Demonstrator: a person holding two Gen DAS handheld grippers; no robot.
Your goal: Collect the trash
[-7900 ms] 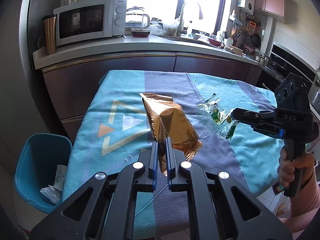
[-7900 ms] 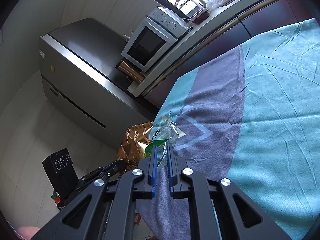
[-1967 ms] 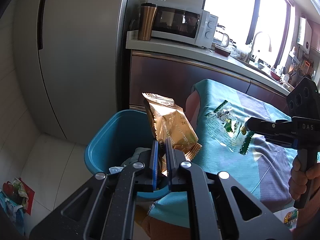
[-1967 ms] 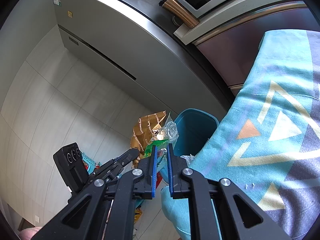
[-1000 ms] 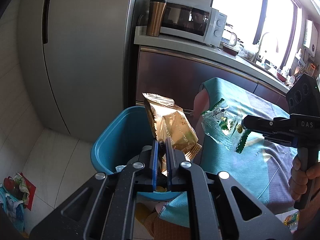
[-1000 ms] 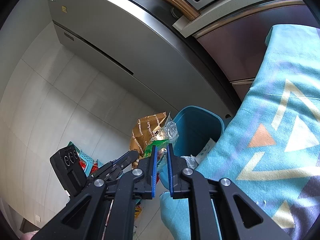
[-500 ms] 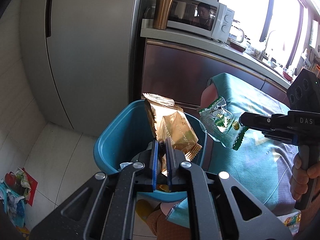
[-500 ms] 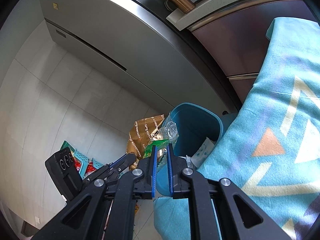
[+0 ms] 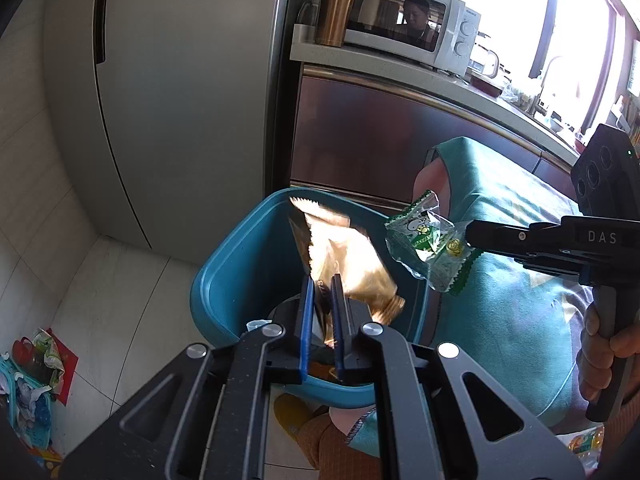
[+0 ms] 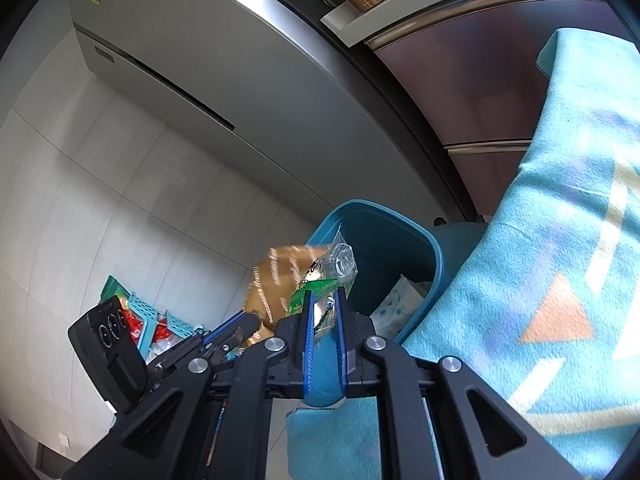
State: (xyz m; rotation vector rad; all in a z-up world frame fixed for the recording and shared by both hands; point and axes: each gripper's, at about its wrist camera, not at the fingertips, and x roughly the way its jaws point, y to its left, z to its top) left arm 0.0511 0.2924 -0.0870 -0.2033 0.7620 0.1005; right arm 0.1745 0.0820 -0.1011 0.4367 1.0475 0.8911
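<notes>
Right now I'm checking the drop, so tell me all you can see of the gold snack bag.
The gold snack bag is a crinkled, shiny foil pouch with a serrated top seal and pale print. It stands roughly upright over the open blue bin, blurred as if moving. Its lower end sits between the left gripper fingers, which look slightly parted, so the grip is unclear. The green wrapper hangs just beside it.
</notes>
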